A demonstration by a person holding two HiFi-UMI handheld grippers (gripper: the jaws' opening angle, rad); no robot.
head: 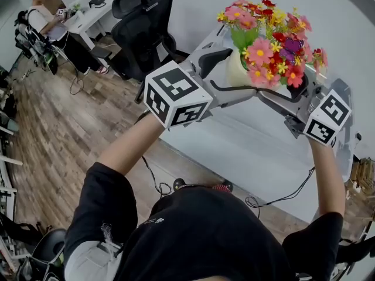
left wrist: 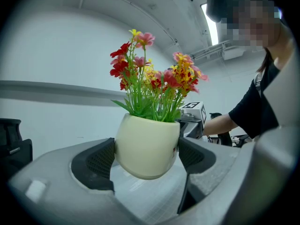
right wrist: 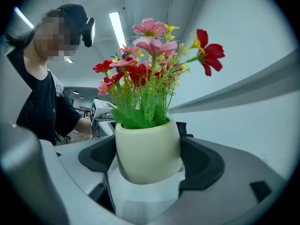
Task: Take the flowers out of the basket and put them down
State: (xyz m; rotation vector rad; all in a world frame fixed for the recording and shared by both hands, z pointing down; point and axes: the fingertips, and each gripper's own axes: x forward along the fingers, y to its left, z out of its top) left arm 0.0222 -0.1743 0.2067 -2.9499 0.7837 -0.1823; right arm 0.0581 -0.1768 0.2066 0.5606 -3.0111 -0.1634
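Note:
A bunch of pink, red and yellow artificial flowers (head: 269, 40) stands upright in a rounded cream pot (head: 236, 72). Both grippers hold the pot from opposite sides above the white table (head: 246, 151). My left gripper (head: 231, 74) is shut on the pot (left wrist: 147, 146), one dark pad (left wrist: 101, 161) pressed against each side. My right gripper (head: 293, 89) is shut on the same pot (right wrist: 147, 153), its pads (right wrist: 197, 161) touching the pot's flanks. Each gripper view shows the other gripper's marker cube (left wrist: 193, 111) (right wrist: 101, 111) behind the pot. No basket is in view.
The white table runs along a pale wall. A black office chair (head: 143, 28) stands at the table's left end on the wooden floor. Another person (head: 47, 16) sits at a desk at far left. Cables (head: 158, 186) trail on the floor below.

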